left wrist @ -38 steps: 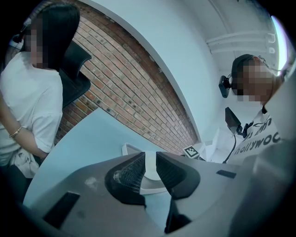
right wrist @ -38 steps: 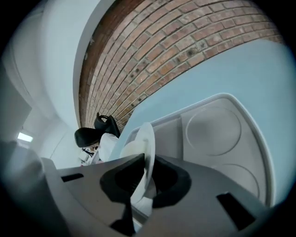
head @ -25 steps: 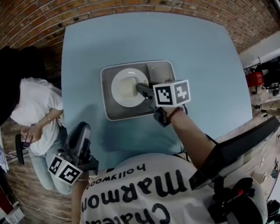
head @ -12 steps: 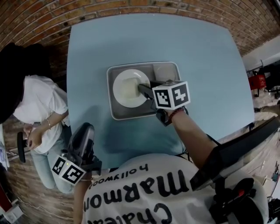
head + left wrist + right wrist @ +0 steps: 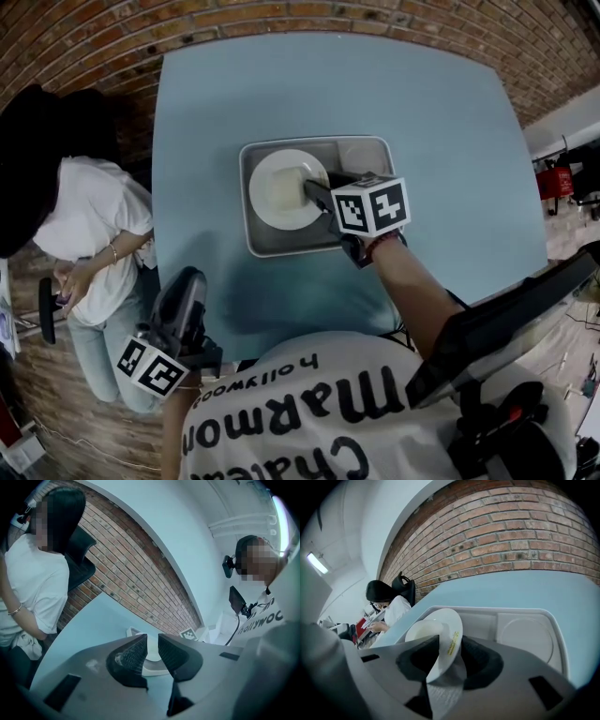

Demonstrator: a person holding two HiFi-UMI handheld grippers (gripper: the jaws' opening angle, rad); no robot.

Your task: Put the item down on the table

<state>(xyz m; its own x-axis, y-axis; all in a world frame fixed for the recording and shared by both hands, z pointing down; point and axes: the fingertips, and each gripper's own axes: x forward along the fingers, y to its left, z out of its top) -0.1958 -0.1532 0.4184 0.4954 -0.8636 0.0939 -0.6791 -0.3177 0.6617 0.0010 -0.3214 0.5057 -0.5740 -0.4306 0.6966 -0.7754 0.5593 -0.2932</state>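
Observation:
A white paper plate [image 5: 284,189] hangs over the grey tray [image 5: 281,240] on the light blue table [image 5: 431,141]. My right gripper [image 5: 317,193] is shut on the plate's near rim. In the right gripper view the plate [image 5: 436,637] stands tilted between the jaws, above the tray [image 5: 555,634]. My left gripper [image 5: 183,295] is off the table's near left edge, with nothing between its jaws; in the left gripper view its jaws stand slightly apart around an empty gap [image 5: 152,649].
The tray has a round recess [image 5: 527,638] on its right side. A person in a white shirt [image 5: 89,225] sits at the table's left side. A brick wall [image 5: 281,14] runs behind the table. A black chair part [image 5: 487,328] is at my right.
The view has shifted slightly, so the tray and plate appear a little further right. My right gripper keeps hold of the plate over the tray. The left gripper stays low.

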